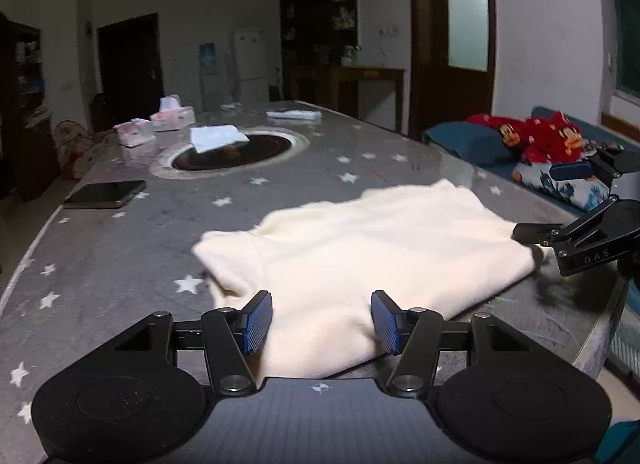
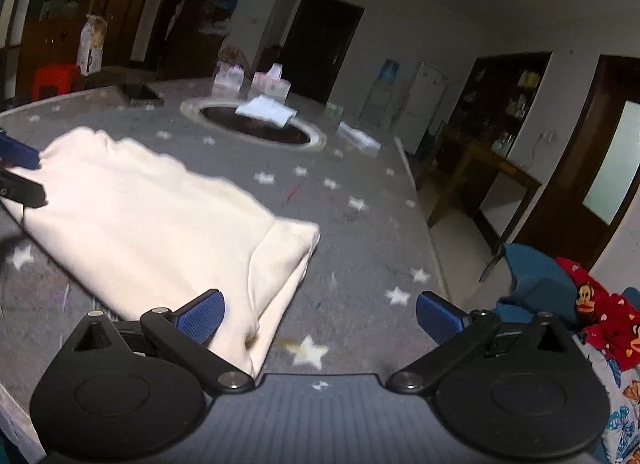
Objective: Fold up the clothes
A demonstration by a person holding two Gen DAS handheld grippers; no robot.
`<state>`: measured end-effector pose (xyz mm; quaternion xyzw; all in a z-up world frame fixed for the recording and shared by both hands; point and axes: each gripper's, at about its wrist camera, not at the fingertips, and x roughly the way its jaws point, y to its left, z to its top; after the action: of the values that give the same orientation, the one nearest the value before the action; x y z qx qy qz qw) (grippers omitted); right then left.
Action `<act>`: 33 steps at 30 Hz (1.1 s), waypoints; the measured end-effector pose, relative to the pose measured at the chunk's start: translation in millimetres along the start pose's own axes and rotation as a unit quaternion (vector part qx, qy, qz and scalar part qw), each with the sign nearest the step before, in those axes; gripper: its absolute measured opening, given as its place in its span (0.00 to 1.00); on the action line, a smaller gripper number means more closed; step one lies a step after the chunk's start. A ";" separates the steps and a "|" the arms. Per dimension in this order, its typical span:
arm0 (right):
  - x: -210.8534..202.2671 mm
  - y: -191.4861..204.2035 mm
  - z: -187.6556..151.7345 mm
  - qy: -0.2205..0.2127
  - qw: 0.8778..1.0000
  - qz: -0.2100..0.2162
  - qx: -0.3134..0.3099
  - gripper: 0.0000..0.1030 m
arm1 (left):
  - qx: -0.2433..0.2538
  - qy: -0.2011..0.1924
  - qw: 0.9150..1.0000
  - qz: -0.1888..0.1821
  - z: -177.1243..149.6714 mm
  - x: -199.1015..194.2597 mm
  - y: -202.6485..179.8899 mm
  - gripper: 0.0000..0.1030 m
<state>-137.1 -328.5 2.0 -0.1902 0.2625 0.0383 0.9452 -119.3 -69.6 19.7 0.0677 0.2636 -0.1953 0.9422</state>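
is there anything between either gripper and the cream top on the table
Nothing visible is in the way. The left hand-held gripper is open with the near edge of the cream top lying right between its fingers. The right hand-held gripper is open at the folded corner. The phone and tissue packs lie farther off.

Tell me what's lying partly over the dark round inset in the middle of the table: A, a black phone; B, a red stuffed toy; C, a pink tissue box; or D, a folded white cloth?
D: a folded white cloth overlaps the rim of the dark round inset, while the black phone lies apart near the table edge and the pink tissue box stands beyond the inset.
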 end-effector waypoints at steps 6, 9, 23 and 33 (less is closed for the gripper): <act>0.8 -1.6 2.5 0.001 1.000 0.000 0.009 1.00 | -0.028 0.011 1.000 0.004 -9.4 -1.3 14.9 0.56; 1.4 -2.7 4.3 0.002 1.000 0.006 0.018 1.00 | -0.023 0.009 1.000 0.001 -7.2 -5.6 14.1 0.56; 9.3 0.9 18.3 -0.010 1.000 0.017 0.010 1.00 | -0.070 0.015 0.997 -0.034 16.4 9.1 34.5 0.57; 18.8 -2.8 24.8 -0.009 1.000 0.020 0.005 1.00 | -0.123 0.040 0.992 -0.002 17.7 24.7 62.9 0.57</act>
<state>-108.5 -322.2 12.9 -0.1802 0.2576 0.0575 0.9476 -66.2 -24.4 23.4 -0.0412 0.3235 -0.1603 0.9316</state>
